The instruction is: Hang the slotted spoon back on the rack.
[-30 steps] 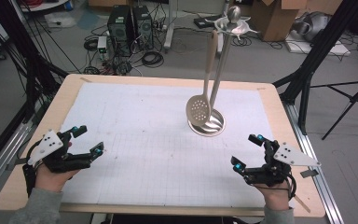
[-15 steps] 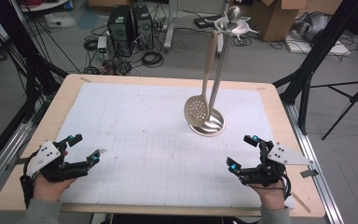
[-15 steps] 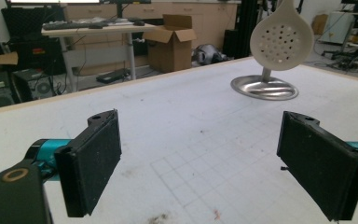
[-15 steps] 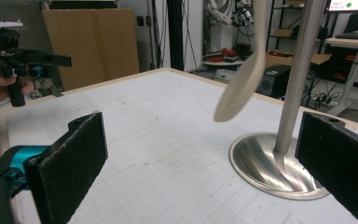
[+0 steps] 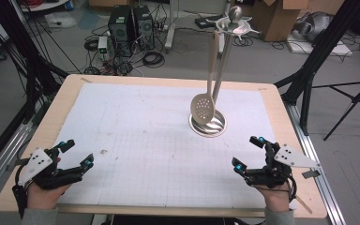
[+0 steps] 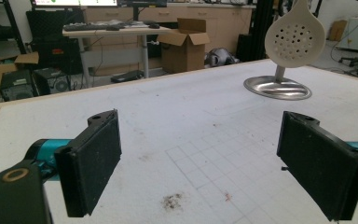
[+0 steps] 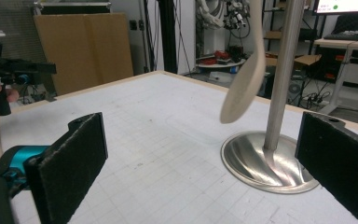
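Over the last second the left gripper [image 5: 77,153] has drawn back toward the near left corner of the white gridded mat [image 5: 159,140], while the right gripper [image 5: 248,153] has barely shifted near the right edge. Both sets of jaws gape wide and hold nothing. The pale perforated skimmer spoon [image 5: 202,106] hangs untouched from the polished steel utensil stand [image 5: 208,124] at mid-right, well apart from both. This looks like a resting pose, with no approach begun.

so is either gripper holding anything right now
No. The left gripper and right gripper are both open and empty; the slotted spoon hangs on its stand.
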A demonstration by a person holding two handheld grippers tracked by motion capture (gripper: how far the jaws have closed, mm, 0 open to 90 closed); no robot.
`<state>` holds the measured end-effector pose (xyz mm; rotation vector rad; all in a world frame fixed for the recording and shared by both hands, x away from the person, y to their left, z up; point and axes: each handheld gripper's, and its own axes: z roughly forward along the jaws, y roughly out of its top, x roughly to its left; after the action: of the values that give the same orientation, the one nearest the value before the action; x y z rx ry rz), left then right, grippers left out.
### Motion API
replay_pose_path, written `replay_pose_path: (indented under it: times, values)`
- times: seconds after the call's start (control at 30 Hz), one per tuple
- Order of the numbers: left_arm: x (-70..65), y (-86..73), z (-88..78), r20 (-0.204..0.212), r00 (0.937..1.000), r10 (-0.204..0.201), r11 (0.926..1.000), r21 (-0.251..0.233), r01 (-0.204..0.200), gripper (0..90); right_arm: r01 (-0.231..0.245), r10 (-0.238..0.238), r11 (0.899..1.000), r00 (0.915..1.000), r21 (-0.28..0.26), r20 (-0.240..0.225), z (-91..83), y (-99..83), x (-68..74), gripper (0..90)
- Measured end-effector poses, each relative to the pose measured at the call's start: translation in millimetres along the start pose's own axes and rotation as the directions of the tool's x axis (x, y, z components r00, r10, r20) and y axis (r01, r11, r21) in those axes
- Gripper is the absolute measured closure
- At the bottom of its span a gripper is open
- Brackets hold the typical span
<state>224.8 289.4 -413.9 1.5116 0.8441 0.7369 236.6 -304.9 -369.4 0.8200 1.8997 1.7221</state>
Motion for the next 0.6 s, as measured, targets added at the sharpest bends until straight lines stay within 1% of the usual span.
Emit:
replay_pose_path:
  times: [0.13, 0.17, 0.2, 0.3, 0.37, 0.4, 0.47, 0.6]
  values:
    - [0.4, -3.4, -3.5, -0.013, 0.9999, -0.01, 0.9999, 0.005, 0.01, 13.9, 0.004, -0.004, 1.0, 1.0, 0.001, 0.001, -0.1, -0.5, 0.0, 1.1]
    - [0.6, -4.8, -4.3, -0.015, 0.9999, -0.007, 1.0, 0.005, 0.008, 13.9, -0.003, 0.003, 1.0, 1.0, 0.006, 0.003, -0.1, -0.7, 0.5, 1.1]
    - [1.1, -6.2, -5.1, -0.023, 0.9997, -0.007, 0.9999, 0.009, 0.008, 13.8, 0.003, -0.003, 1.0, 1.0, 0.003, 0.002, 0.4, -0.9, 0.2, 1.1]
    - [3.3, -11.2, -7.3, -0.034, 0.9992, -0.022, 0.9997, 0.011, 0.022, 13.8, 0.001, -0.001, 1.0, 1.0, 0.007, 0.0, 1.2, -1.4, 0.6, 1.1]
    - [4.5, -12.8, -9.1, -0.041, 0.999, -0.021, 0.9995, 0.021, 0.022, 13.8, -0.001, 0.001, 1.0, 1.0, 0.009, 0.001, 1.5, -1.8, 0.1, 1.1]
    - [4.5, -13.4, -9.7, -0.044, 0.9987, -0.026, 0.9995, 0.016, 0.027, 13.8, 0.0, -0.001, 1.0, 1.0, 0.008, 0.004, 1.4, -2.2, -0.5, 1.1]
    - [4.0, -13.5, -11.0, -0.051, 0.9984, -0.023, 0.9996, 0.017, 0.024, 13.8, -0.001, 0.001, 1.0, 1.0, 0.008, 0.008, 1.0, -2.8, -1.5, 1.1]
    - [1.5, -12.5, -10.5, -0.048, 0.9987, -0.017, 0.9997, 0.018, 0.018, 13.9, -0.007, 0.007, 1.0, 0.9999, 0.005, 0.012, -1.3, -2.8, -2.3, 1.1]
